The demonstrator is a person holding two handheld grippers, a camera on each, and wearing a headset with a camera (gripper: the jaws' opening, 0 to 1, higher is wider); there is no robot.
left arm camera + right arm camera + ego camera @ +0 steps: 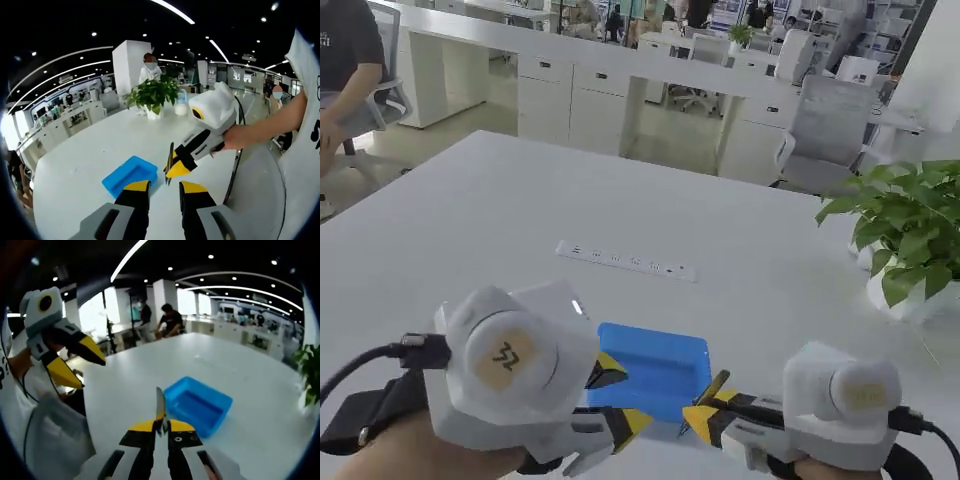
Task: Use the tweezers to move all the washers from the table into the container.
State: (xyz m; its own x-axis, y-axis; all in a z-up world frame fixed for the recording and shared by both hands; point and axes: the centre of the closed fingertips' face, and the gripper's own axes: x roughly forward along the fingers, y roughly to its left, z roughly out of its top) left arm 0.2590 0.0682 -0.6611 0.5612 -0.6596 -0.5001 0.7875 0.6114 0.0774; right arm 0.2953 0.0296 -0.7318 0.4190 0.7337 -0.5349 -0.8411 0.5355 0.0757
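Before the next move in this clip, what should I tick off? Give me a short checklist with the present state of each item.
1. Hold on the tweezers by the right gripper: ok, clamped.
2. State of the left gripper, open and empty: ok.
3. Placing of the blue container, upright between the grippers with its opening unobstructed: ok.
4. Position of washers on the table: cannot tell.
5. Aim of the tweezers at a washer: cannot tell.

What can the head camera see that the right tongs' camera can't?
Head view: the white power strip. Right gripper view: the ceiling light strips. Both: the blue container, the tweezers pinched in the right tongs, the open left tongs, and the plant.
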